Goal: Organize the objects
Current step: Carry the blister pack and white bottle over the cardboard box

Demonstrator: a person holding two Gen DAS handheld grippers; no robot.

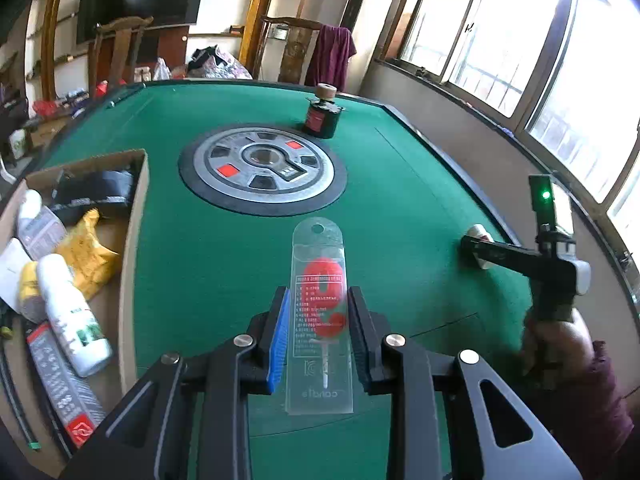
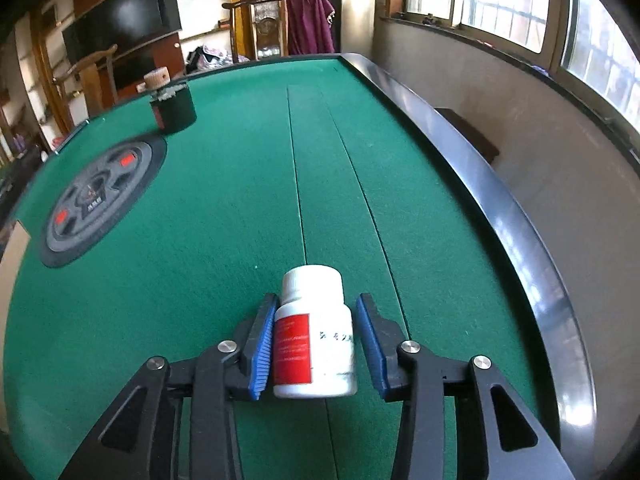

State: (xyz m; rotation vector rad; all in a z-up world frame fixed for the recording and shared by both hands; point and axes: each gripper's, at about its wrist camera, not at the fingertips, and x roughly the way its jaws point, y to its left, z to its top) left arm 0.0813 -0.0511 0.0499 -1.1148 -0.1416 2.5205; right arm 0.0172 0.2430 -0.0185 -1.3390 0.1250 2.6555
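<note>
Two grippers: both at work on the green table (image 1: 224, 264).
Left gripper (image 1: 316, 336): fingers apart, straddling the clear candle packet (image 1: 320, 320) lying flat; contact unclear.
Right gripper (image 2: 316, 344): fingers apart around the white pill bottle (image 2: 314, 336); left pad touching or nearly so, right pad clear.
Cardboard box (image 1: 134, 216): left, holding bottles and packets.
Dark jar (image 1: 322, 114): far side.

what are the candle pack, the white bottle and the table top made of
Candle pack: clear glossy plastic sleeve, see-through to the red number candle. White bottle: likely smooth opaque plastic, with a printed label. Table top: green matte felt-like cloth, fuzzy, no shine.
</note>
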